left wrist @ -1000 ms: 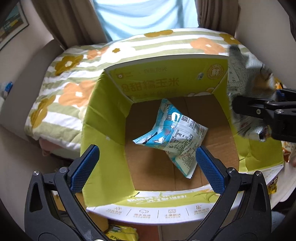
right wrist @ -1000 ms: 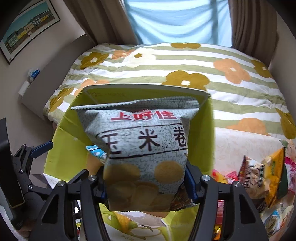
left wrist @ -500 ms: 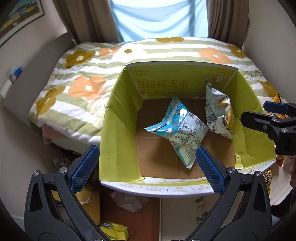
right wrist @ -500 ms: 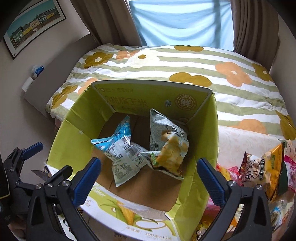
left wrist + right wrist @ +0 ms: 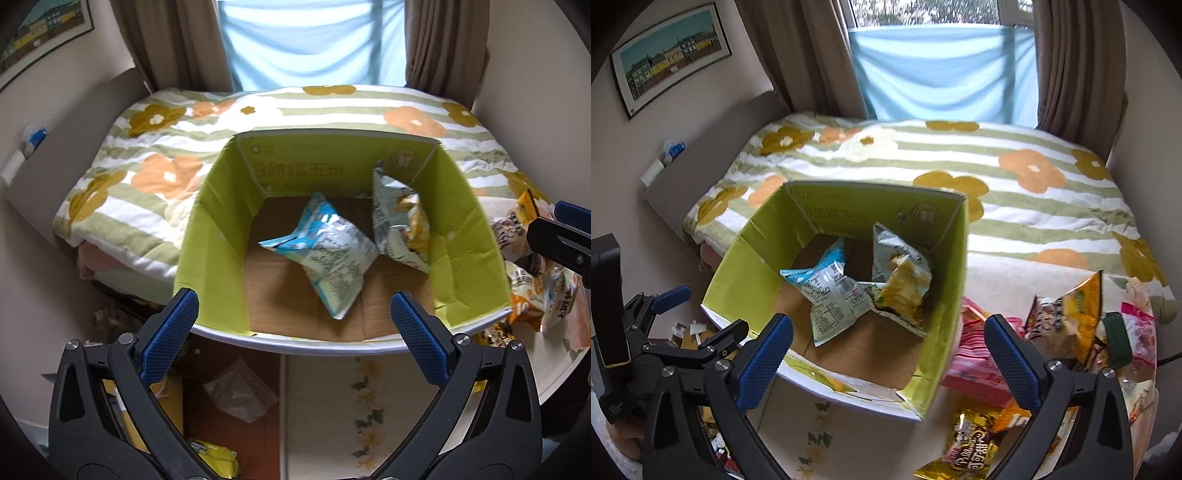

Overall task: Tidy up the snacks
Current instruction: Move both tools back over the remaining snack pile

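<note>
Jaws of my right gripper [image 5: 888, 349] stand fully apart with nothing between them, and the left gripper [image 5: 293, 323] is wide open and empty too. Both hang over the near rim of the green box [image 5: 945, 332], where a blue packet [image 5: 831, 291] and a grey corn-roll bag [image 5: 901, 277] already lie. I judge the next pick comes from the loose snack pile [image 5: 1067, 325] on the tabletop, just beside the box on its right. It lies to the right of my right jaws, so the right hand is clearly nearer. The pink pack [image 5: 975, 354] lies flat, long side along the box wall.
</note>
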